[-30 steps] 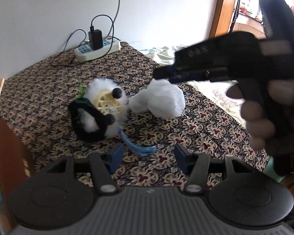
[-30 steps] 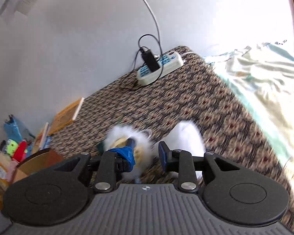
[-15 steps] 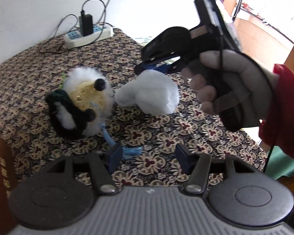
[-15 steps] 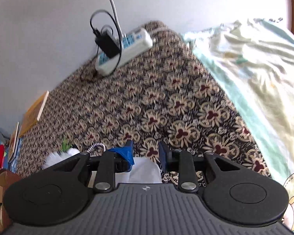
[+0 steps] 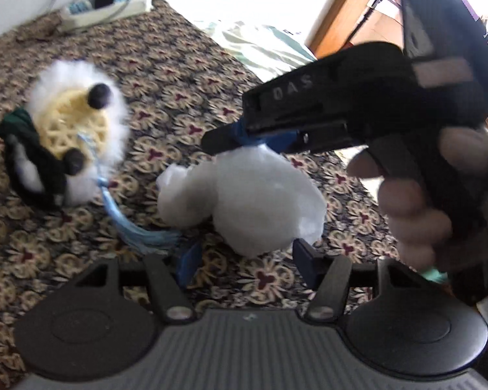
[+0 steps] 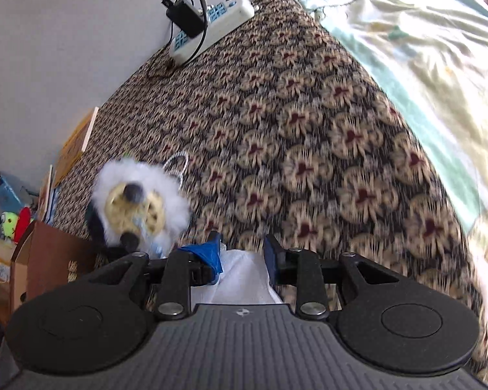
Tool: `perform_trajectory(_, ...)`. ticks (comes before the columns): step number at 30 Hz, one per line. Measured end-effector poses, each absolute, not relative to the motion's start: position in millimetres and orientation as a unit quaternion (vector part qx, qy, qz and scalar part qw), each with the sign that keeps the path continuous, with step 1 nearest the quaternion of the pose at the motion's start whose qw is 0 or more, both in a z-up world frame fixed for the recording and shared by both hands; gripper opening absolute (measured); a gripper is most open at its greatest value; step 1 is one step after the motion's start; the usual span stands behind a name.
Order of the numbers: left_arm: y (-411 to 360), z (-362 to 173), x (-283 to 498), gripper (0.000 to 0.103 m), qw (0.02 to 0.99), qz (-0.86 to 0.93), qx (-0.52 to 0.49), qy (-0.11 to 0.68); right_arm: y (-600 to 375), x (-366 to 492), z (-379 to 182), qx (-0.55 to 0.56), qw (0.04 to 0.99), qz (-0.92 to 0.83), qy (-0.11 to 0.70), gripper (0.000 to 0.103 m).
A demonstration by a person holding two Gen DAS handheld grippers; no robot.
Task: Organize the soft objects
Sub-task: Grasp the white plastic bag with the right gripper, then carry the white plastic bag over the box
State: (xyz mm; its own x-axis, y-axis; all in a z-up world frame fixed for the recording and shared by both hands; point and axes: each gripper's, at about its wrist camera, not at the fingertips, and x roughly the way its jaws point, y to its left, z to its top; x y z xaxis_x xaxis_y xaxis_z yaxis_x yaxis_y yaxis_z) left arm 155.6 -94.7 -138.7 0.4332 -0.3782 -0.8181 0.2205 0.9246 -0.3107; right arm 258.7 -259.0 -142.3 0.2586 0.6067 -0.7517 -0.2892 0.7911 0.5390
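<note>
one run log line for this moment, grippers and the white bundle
left gripper: open, empty | right gripper: over white bundle, grip unclear | fluffy toy: beside it

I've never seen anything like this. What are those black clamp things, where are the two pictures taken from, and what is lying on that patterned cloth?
No robot here: a person holds a hand-held clamp in each hand, each carrying a camera looking along its fingers. The left view shows the left gripper, open, and the right gripper in the person's hand, reaching over a white bag. The right view shows the bag between its fingers; whether they squeeze it is unclear. Nearby lie a fluffy toy and a power strip on the patterned cloth.
</note>
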Motion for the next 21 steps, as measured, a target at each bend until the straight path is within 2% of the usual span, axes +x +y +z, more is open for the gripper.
perform_trajectory(8, -101, -145, 158, 0.062, 0.829, -0.208, -0.089, 0.512, -283, 233, -148, 0.205, 0.757, 0.265, 0.562, 0.013)
perform_trajectory(10, -100, -145, 156, 0.057, 0.828, -0.214, -0.093, 0.51, -285, 225, -151, 0.215, 0.757, 0.257, 0.562, 0.013)
perform_trajectory(12, -99, -141, 150, 0.057, 0.83, -0.216, -0.09, 0.506, -284, 216, -150, 0.226, 0.753, 0.258, 0.562, 0.014)
perform_trajectory(21, -57, -91, 111, 0.056, 0.875, -0.194, -0.086, 0.435, -245, 189, -100, 0.194, 0.782, 0.324, 0.495, 0.015)
